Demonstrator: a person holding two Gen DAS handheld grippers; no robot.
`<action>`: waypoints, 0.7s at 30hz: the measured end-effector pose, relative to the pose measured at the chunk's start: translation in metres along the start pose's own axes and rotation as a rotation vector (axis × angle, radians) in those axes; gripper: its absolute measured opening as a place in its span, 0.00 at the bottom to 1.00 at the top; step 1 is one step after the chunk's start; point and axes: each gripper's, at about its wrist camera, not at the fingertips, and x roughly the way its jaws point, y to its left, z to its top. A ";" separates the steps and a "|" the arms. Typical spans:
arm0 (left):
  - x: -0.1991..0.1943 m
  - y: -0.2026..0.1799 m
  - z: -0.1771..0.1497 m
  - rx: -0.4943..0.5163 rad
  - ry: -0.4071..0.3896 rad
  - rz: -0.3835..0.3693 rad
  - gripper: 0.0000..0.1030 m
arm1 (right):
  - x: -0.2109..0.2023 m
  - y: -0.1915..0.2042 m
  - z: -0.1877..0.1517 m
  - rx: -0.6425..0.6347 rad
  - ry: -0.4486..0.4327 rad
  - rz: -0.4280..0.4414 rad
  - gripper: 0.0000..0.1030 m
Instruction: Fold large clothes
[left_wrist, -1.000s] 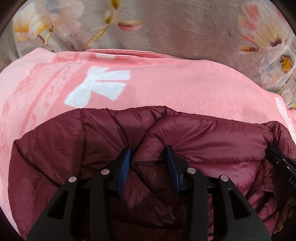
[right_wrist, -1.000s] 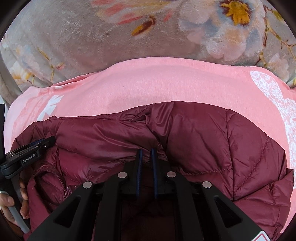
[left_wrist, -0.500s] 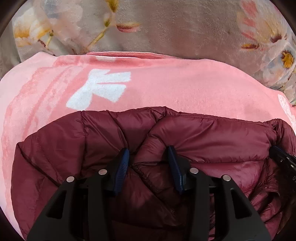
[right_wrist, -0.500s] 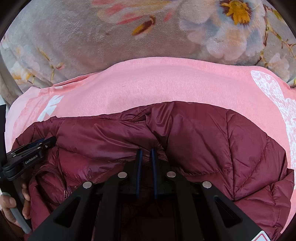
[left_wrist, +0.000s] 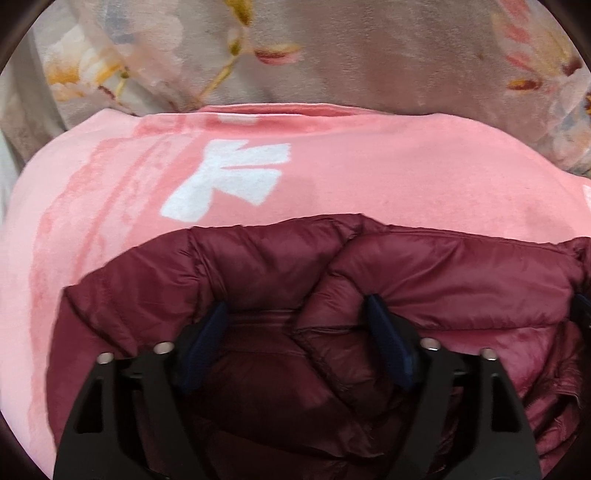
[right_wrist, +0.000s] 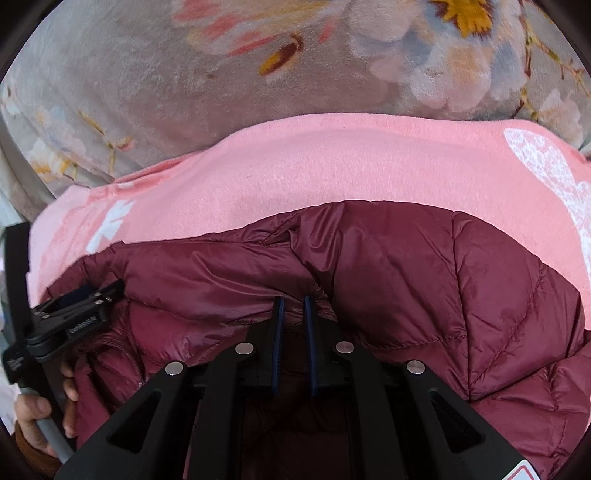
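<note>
**Jacket fold half released, far edge of the pink blanket**

We note the maroon puffer jacket (left_wrist: 424, 280) lying bunched on the pink blanket (left_wrist: 369, 177), which is spread over a grey floral cover (left_wrist: 369, 55). The jacket sits toward the blanket's near edge; a broad strip of bare pink shows between its folded edge and the blanket's far edge. A white bow print (left_wrist: 229, 177) lies just beyond the jacket, toward the blanket's left side.

Left: the left gripper (left_wrist: 295, 314) has its blue pads spread wide, and a ridge of quilted fabric rises between them. We cannot see either pad pressing on it, so we read this tong as let go. From the right wrist view the left gripper (right_wrist: 77, 314) shows at the jacket's left end, with the person's hand (right_wrist: 40, 413) below it.

Right: the right gripper (right_wrist: 293, 306) has its pads drawn close together on a thin pinch of the jacket (right_wrist: 443, 295) at the fold line.

Our judgement: a fold has just been laid down and the release is under way. The next move calls for the right tong to let go too, then both to find a fresh edge for the following fold.
</note>
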 end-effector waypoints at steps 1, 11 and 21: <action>-0.002 0.002 -0.001 -0.006 -0.001 0.005 0.83 | -0.012 -0.001 -0.003 0.023 -0.011 -0.017 0.10; -0.134 0.080 -0.095 -0.016 0.040 -0.136 0.89 | -0.223 -0.027 -0.110 0.070 -0.099 0.003 0.56; -0.223 0.205 -0.254 -0.208 0.234 -0.227 0.91 | -0.340 -0.077 -0.277 0.151 0.035 -0.089 0.68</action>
